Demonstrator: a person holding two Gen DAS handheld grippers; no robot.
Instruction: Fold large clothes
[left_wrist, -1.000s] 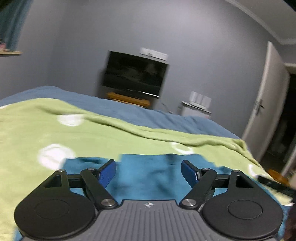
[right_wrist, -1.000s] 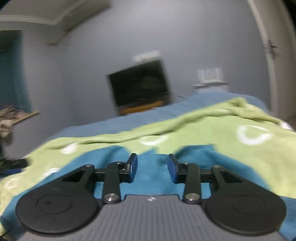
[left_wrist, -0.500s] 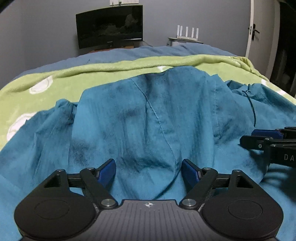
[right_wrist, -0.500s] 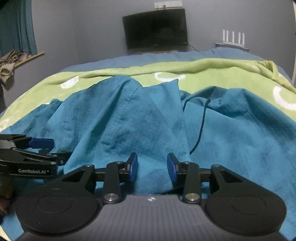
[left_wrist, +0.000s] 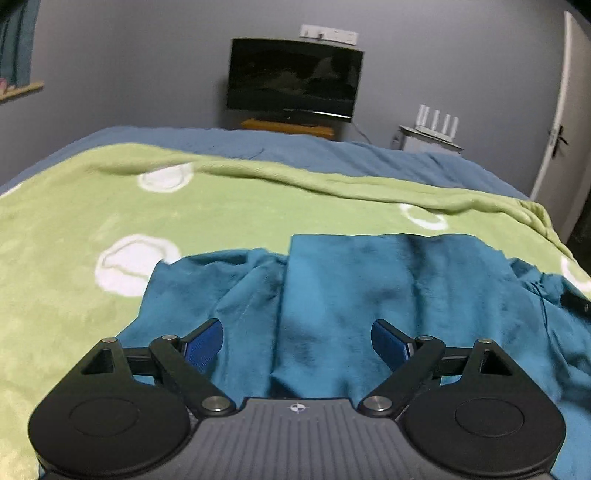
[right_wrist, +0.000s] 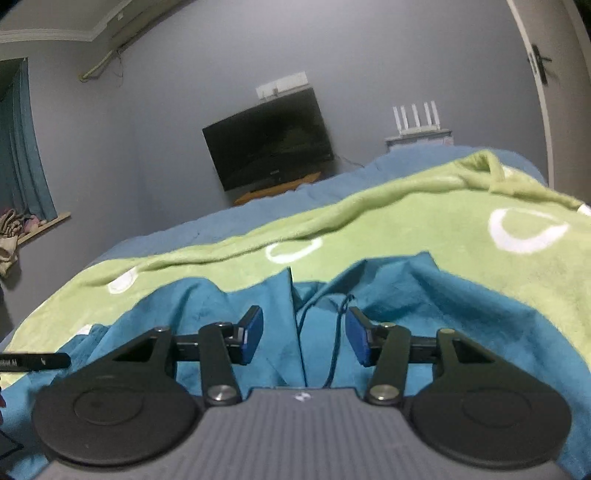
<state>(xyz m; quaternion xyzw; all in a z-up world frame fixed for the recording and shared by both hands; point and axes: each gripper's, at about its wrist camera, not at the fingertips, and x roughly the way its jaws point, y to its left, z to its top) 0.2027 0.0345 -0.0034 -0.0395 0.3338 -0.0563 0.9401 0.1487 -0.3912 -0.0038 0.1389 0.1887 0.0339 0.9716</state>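
A large teal garment (left_wrist: 369, 295) lies crumpled on a green blanket (left_wrist: 221, 221) with white rings. One layer ends in a straight far edge. My left gripper (left_wrist: 297, 343) hovers over its near part with its jaws wide and opening, the blue pads clear of the cloth. In the right wrist view the same garment (right_wrist: 461, 314) shows a dark drawstring (right_wrist: 336, 332) running between the fingers. My right gripper (right_wrist: 304, 338) is opening and pinches nothing. The left gripper's finger (right_wrist: 33, 361) pokes in from the left there.
The blanket covers a bed with a blue duvet (left_wrist: 332, 155). Beyond the foot stand a dark TV (left_wrist: 291, 79) on a wooden stand and a white router (left_wrist: 436, 122). A door (left_wrist: 565, 129) is at the right, a curtain (right_wrist: 22, 155) and a sill at the left.
Half a second ago both views looked down onto the bunched garment; now they are tipped up toward the far wall. The jaws of both grippers stand wider, the right clearly so.
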